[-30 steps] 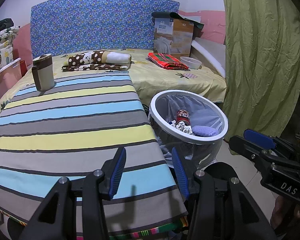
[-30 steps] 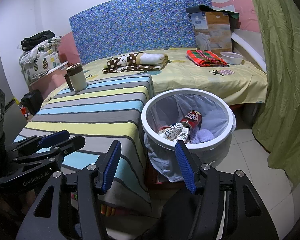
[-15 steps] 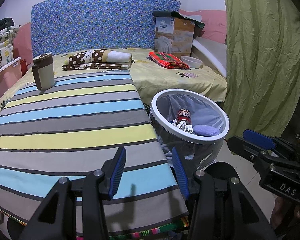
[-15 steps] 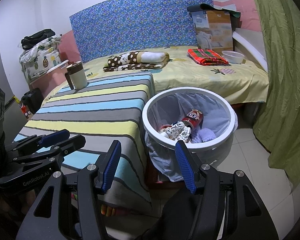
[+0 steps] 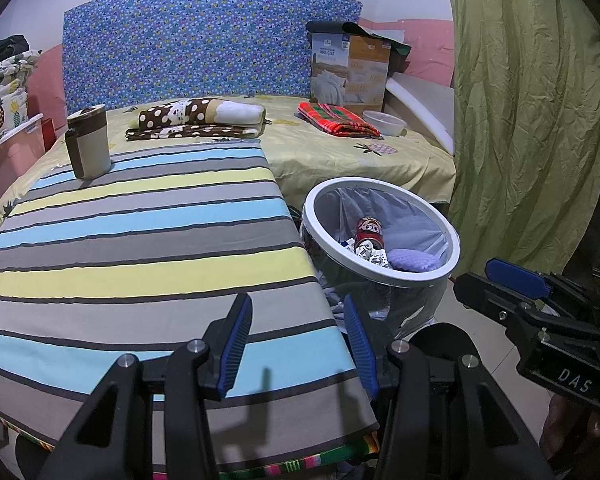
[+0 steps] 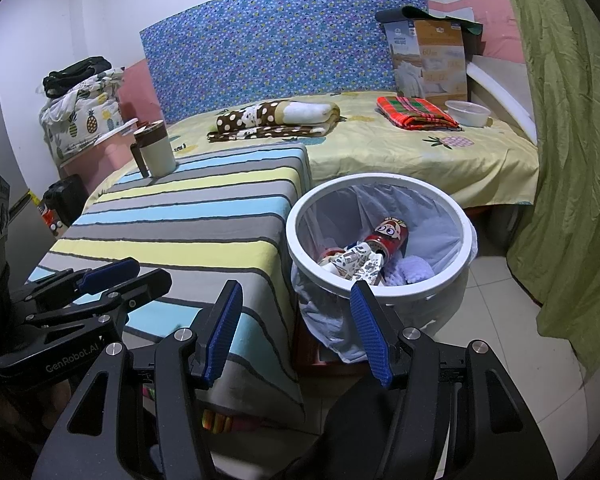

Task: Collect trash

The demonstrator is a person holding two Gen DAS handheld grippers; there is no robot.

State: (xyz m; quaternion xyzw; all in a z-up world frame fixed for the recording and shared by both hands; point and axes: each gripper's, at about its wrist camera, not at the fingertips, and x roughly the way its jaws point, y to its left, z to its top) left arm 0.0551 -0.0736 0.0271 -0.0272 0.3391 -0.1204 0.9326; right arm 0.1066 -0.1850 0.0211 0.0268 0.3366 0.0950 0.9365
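A white-rimmed bin with a clear liner stands on the floor beside the striped table. Inside lie a red can with a cartoon face, crumpled printed paper and a purple fuzzy item. My left gripper hovers open over the table's near right corner, nothing between its blue pads. My right gripper is open too, empty, in front of the bin's near rim. Each gripper shows at the edge of the other's view.
A striped cloth covers the table, with a brown and cream mug at its far left. Behind is a bed with folded cloths, a box and a plastic bowl. A green curtain hangs at the right.
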